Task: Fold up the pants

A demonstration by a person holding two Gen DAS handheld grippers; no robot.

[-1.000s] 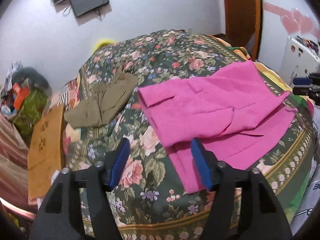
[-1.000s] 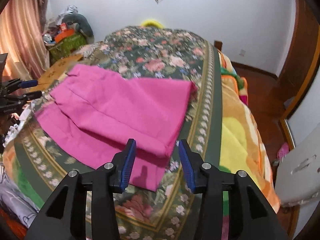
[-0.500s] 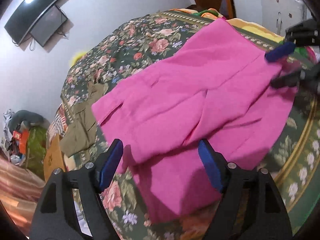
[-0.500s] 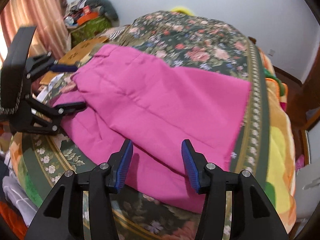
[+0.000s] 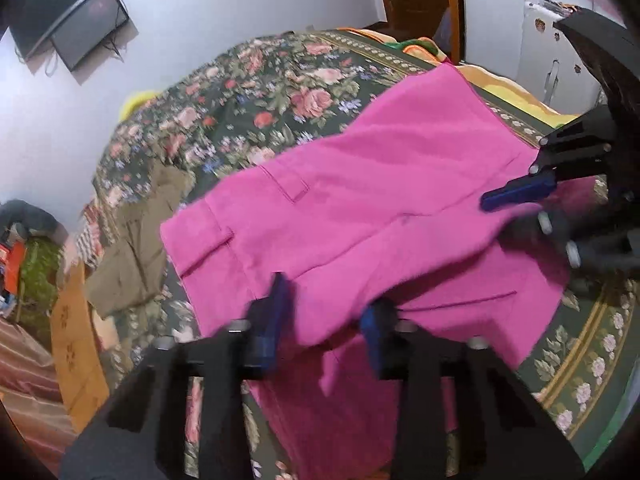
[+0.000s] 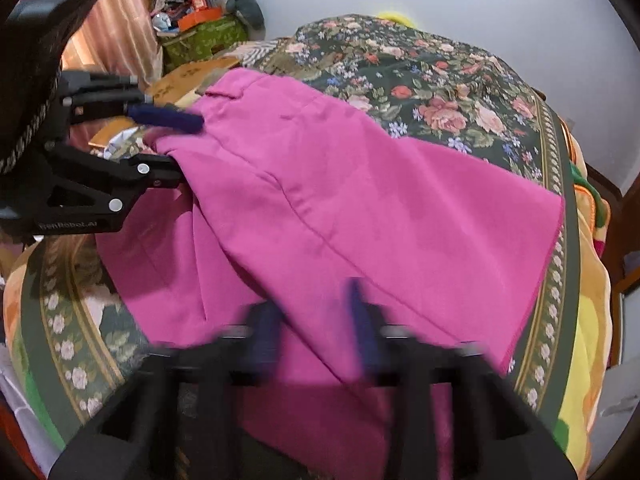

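Pink pants [image 5: 360, 200] lie on the floral bedspread [image 5: 260, 92], one leg folded over the other. My left gripper [image 5: 324, 320] has its blue fingers either side of the upper leg's near edge at the waist end; the jaws are still apart, fabric between them. In the right wrist view the pants [image 6: 340, 184] fill the middle. My right gripper [image 6: 316, 320] straddles the upper leg's near edge toward the hem, jaws apart and blurred. The left gripper also shows in the right wrist view [image 6: 176, 144], the right gripper in the left wrist view [image 5: 520, 208].
Olive-brown pants [image 5: 132, 248] lie folded on the bed to the left of the pink ones. A cardboard piece [image 5: 76, 344] sits at the bed's left side. A cluttered pile [image 6: 200, 20] stands by the curtain. A white cabinet [image 5: 560, 52] and door stand beyond the bed's far corner.
Both grippers have moved forward onto the near edge of the upper pink leg. Their jaws have narrowed around the fabric and the edge is lifted slightly.
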